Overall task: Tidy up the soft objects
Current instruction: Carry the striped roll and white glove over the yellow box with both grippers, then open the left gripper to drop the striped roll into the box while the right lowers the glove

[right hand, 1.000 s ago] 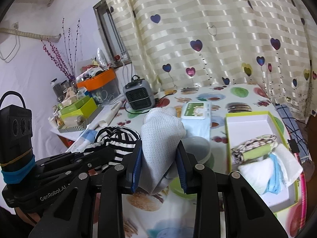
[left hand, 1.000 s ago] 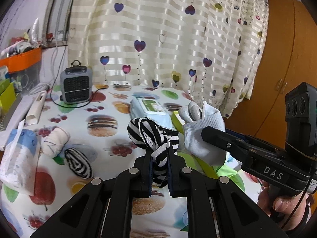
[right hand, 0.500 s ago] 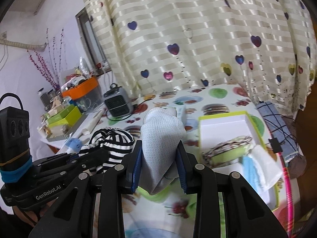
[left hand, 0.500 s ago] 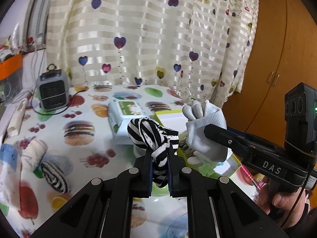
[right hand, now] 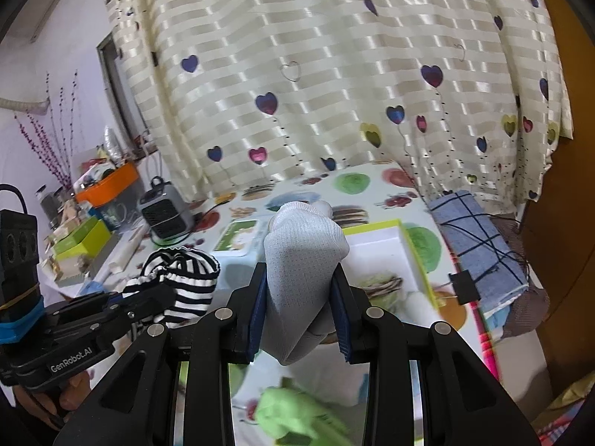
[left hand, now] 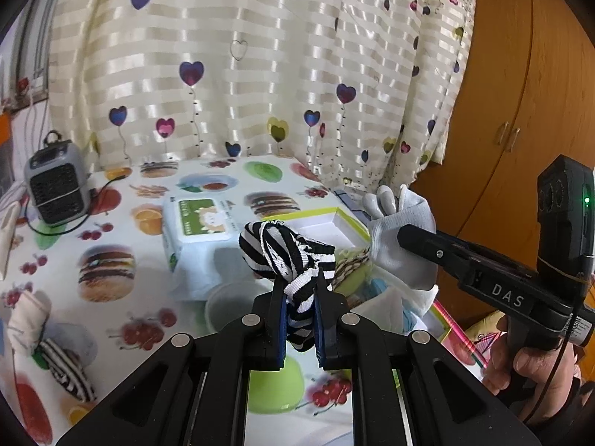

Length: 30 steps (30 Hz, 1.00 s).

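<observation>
- We hold a striped sock bundle (left hand: pixel 282 256) in the left hand-held gripper (left hand: pixel 300 319), pads clamped on its hanging tail; the balled part sits above and ahead of the fingertips, off the table (left hand: pixel 111 230)
- We hold a pale grey sock bundle (right hand: pixel 301 256) in the right hand-held gripper (right hand: pixel 299 316), pads pressed onto its lower half; the rounded top stands clear above the fingers
- Both bundles judged light, soft, compressible, not fragile; knit fabric should grip well on the pads, yet a loose cuff can slip or unroll, so we would take hold on the thick rolled body
- White box with green rim (right hand: pixel 405 238) lies ahead of and below both bundles, already holding folded soft items (right hand: pixel 379 284)
- Another striped roll (left hand: pixel 68 369) and a white roll (left hand: pixel 28 316) lie on the table at far left, well apart from both grippers
- Judgement: carry phase, release into the box not yet done
</observation>
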Each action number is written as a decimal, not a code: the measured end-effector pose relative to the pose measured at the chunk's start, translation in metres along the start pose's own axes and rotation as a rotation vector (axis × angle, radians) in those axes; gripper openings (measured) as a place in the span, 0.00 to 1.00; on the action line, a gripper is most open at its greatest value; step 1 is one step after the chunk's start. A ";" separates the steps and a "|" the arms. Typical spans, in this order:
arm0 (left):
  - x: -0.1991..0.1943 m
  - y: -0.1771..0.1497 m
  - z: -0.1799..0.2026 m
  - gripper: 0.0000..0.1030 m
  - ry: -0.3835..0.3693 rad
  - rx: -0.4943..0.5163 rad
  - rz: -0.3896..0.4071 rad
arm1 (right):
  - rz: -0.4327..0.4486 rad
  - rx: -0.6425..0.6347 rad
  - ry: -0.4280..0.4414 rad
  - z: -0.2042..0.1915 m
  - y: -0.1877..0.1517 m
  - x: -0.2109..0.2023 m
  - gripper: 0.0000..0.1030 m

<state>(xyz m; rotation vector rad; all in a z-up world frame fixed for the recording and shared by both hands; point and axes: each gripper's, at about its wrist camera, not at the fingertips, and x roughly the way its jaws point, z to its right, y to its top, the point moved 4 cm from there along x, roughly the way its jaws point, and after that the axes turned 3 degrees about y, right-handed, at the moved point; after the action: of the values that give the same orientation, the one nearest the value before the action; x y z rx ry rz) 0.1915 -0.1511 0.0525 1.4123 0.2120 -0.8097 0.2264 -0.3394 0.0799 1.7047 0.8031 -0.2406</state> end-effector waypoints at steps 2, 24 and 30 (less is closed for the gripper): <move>0.008 0.004 0.003 0.10 -0.003 0.005 -0.004 | -0.005 0.009 -0.008 0.009 0.002 0.005 0.32; 0.103 0.022 0.028 0.10 -0.015 0.015 -0.131 | -0.104 0.082 -0.034 0.070 0.010 0.067 0.32; 0.125 0.019 0.031 0.11 -0.009 0.011 -0.177 | -0.161 0.087 -0.038 0.078 0.006 0.088 0.34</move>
<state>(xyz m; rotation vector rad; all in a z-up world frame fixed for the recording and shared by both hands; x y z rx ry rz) 0.2834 -0.2272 0.0004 1.4137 0.3295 -0.9642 0.3150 -0.3783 0.0132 1.7131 0.9139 -0.4227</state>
